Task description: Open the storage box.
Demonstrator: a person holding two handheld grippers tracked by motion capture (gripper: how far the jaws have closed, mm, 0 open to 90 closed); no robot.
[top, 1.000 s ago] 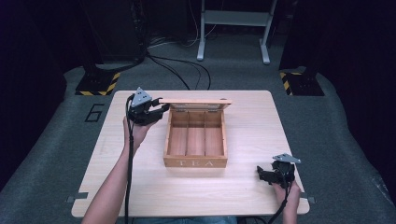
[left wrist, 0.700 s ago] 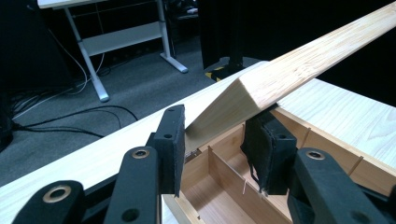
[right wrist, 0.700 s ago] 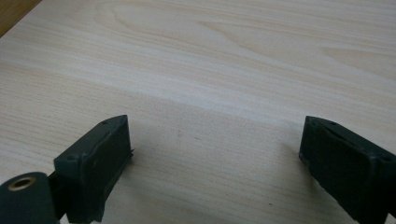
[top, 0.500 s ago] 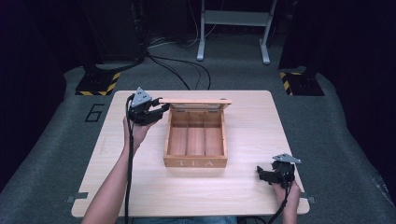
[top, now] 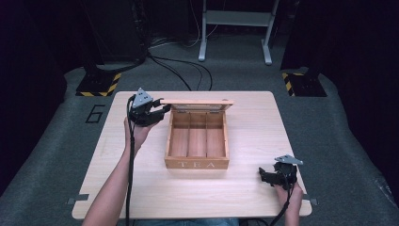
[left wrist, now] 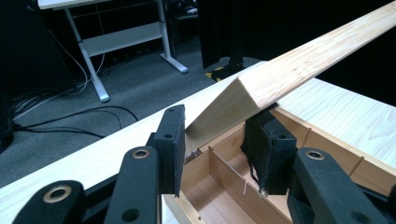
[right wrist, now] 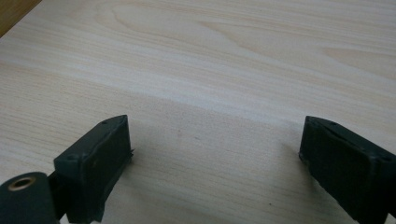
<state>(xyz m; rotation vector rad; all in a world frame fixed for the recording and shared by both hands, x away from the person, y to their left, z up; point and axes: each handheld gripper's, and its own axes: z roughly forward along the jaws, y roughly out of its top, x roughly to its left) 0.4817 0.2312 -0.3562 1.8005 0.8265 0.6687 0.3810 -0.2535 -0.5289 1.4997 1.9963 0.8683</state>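
Nothing is shifting: left tongs (left wrist: 212, 140) are still pinching the tea box (top: 196, 162) lid (left wrist: 299, 67) upright, right tongs (right wrist: 215, 168) resting spread on the surface (top: 254, 117)

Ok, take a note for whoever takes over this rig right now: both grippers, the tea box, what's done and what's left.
Left gripper: its jaws straddle the corner of the tea box lid, one pad each side; a firm clamp can't be confirmed.
Right gripper: open, holding nothing, low over the bare table near its front right corner, apart from the box.
Tea box: mid-table, "TEA" front facing the person, three compartments that look empty.
Done: lid is raised, standing up along the back edge.
Left: probably carry the lid wherever it's headed with the left gripper; the right is free to steady the box.
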